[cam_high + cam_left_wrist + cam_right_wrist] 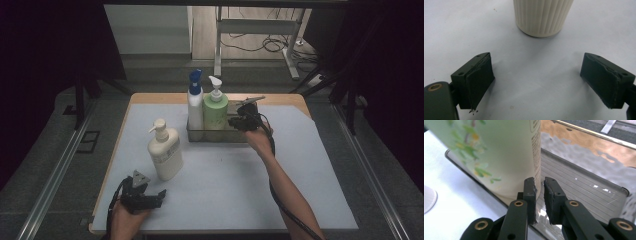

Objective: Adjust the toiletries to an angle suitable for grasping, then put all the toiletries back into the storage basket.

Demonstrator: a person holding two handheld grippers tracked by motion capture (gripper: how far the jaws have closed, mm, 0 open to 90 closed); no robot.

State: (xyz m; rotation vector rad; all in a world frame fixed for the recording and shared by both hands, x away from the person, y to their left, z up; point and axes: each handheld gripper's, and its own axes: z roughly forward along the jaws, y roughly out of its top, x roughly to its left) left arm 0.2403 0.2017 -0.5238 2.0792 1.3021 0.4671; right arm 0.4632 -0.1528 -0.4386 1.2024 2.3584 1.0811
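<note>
1. High view: the green bottle (215,111) stands in the metal tray (235,135) at frame centre, right tongs (235,121) beside it, nearly closed.
2. Left gripper view: left tongs (537,80) spread, empty, below the cream bottle (542,15).
3. Right gripper view: the green bottle's wall looks smooth, probably slippery and heavy; better to grip the neck.

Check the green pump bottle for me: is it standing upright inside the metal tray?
Yes, upright. The green pump bottle stands in the metal tray beside the white spray bottle, pump on top; the right gripper view shows its base on the tray floor.
</note>
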